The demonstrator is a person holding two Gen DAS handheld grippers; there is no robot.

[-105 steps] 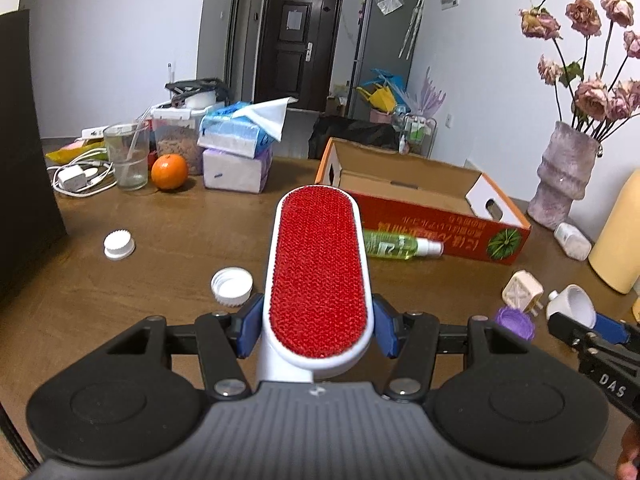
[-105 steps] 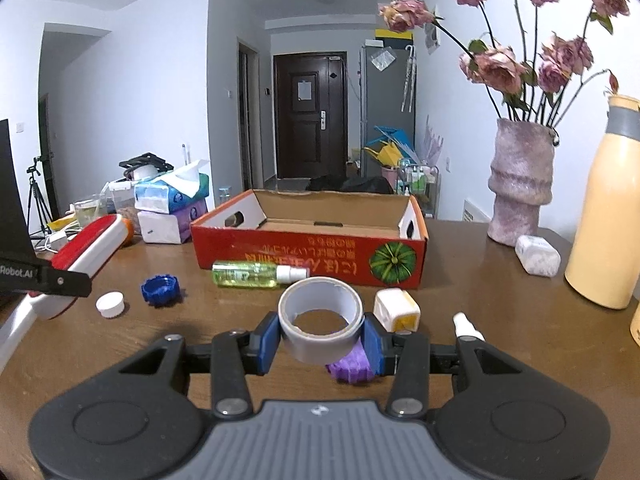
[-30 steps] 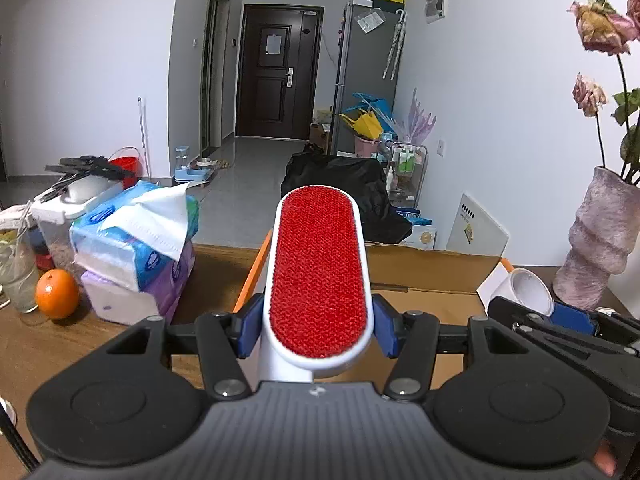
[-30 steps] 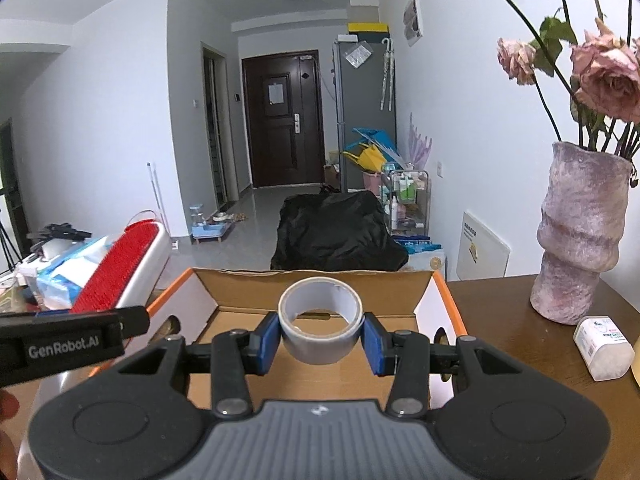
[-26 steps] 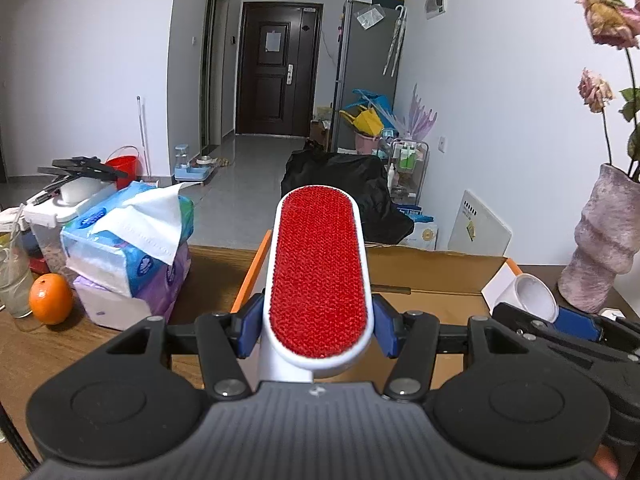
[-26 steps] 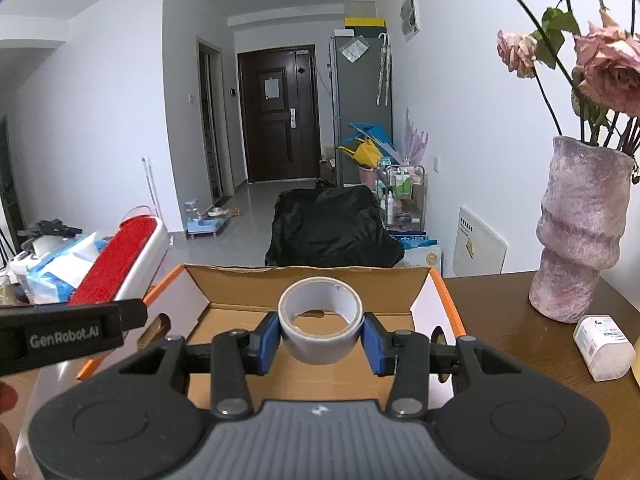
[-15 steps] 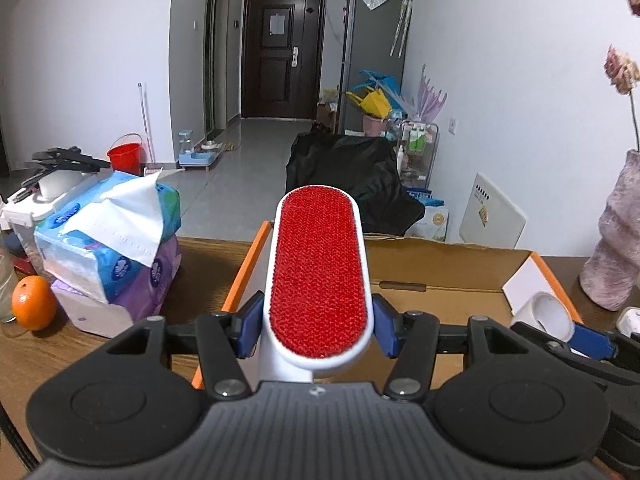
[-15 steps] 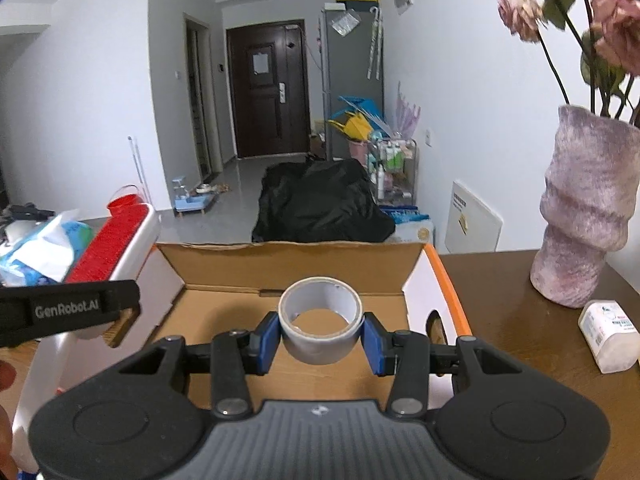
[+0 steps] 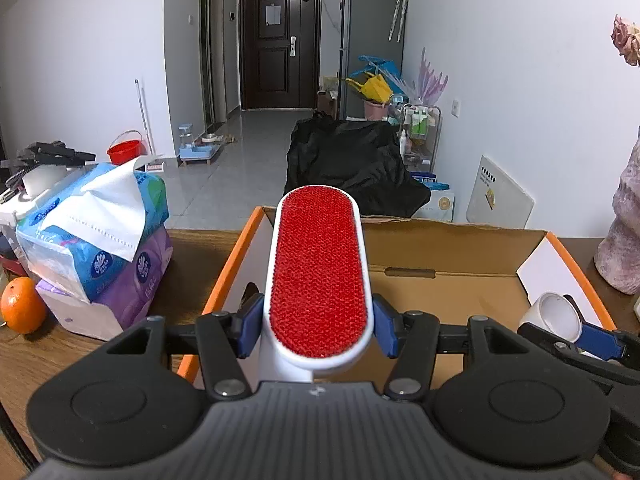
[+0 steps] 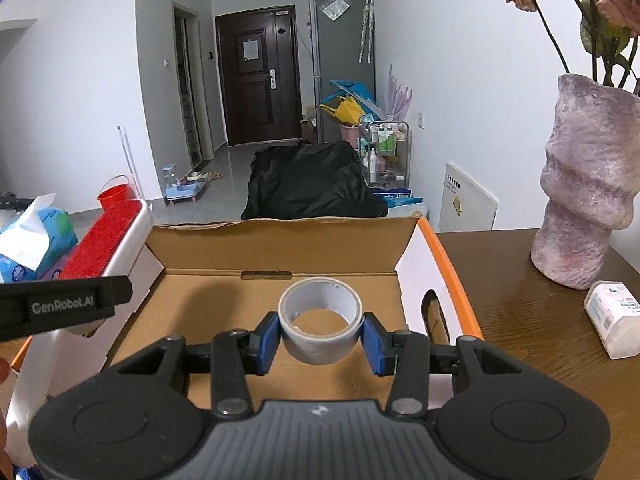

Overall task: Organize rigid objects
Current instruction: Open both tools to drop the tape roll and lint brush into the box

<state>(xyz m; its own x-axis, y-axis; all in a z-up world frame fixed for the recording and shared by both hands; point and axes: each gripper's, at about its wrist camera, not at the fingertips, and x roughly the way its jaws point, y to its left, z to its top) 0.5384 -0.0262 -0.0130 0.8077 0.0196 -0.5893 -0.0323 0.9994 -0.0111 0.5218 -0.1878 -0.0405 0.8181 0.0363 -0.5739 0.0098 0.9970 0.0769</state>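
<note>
Blue fingers [image 9: 250,330] of the left gripper [image 9: 319,330] press on both long sides of a lint brush [image 9: 319,268], which stands between them with its red face up and its rounded tip reaching out past the pads, over the left wall of the box [image 9: 448,252]. Fingers [image 10: 267,343] of the right gripper [image 10: 321,343] pinch a tape roll [image 10: 321,330] across its width, its hole facing up and forward, held above the bare cardboard floor of the box [image 10: 280,240]. Both pairs of jaws stand partly closed, each filled by its load. Beyond, tissue packs [image 9: 96,232] and an orange [image 9: 22,305] sit left of the box on the table [image 10: 532,320]; a vase [image 10: 588,184] and a small white container [image 10: 612,318] stand to its right.
</note>
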